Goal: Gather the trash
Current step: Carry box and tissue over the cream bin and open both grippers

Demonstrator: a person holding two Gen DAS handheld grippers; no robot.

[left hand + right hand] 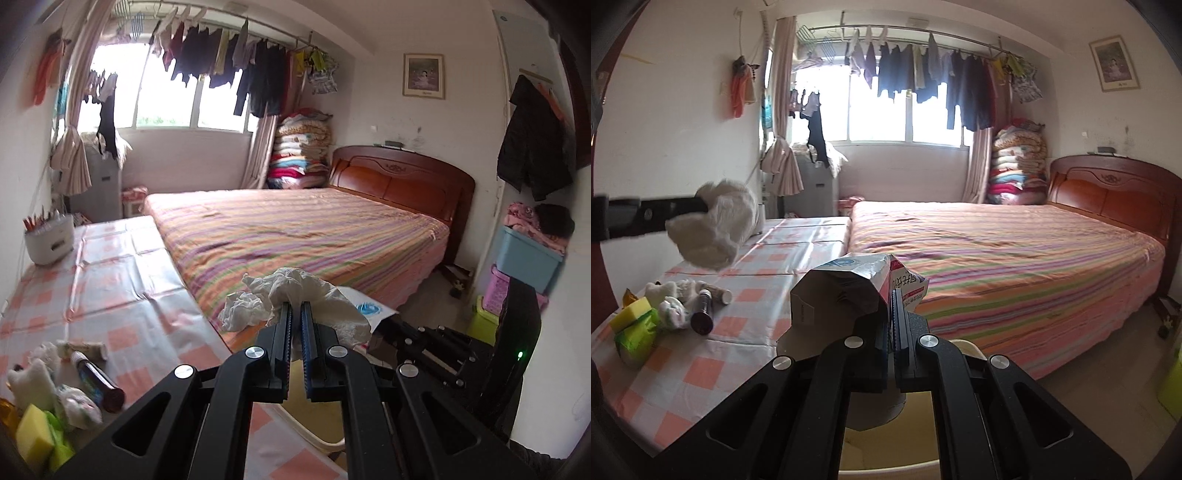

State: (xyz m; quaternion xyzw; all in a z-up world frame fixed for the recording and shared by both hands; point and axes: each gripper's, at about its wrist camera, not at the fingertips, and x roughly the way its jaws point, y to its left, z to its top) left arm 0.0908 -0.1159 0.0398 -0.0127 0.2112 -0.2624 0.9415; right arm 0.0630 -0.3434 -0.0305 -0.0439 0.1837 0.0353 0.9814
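My left gripper [295, 308] is shut on a crumpled white tissue [295, 295] and holds it in the air past the table's right edge. The same tissue [713, 225] shows at the left of the right wrist view. My right gripper [891, 295] is shut on the rim of an opened paper carton [842, 291] and holds it over a beige bin [964, 350]. In the left wrist view the carton [365, 308] sits just right of the tissue. More trash lies on the checked table [110, 295]: a dark tube [98, 380], crumpled tissues [77, 404] and a yellow-green sponge [35, 432].
A striped bed [295, 232] fills the room right of the table, with a wooden headboard [402, 181]. A white pot of pens [48, 236] stands at the table's far left. Storage boxes [524, 258] stack by the right wall. The beige bin's rim [317, 439] shows below my left gripper.
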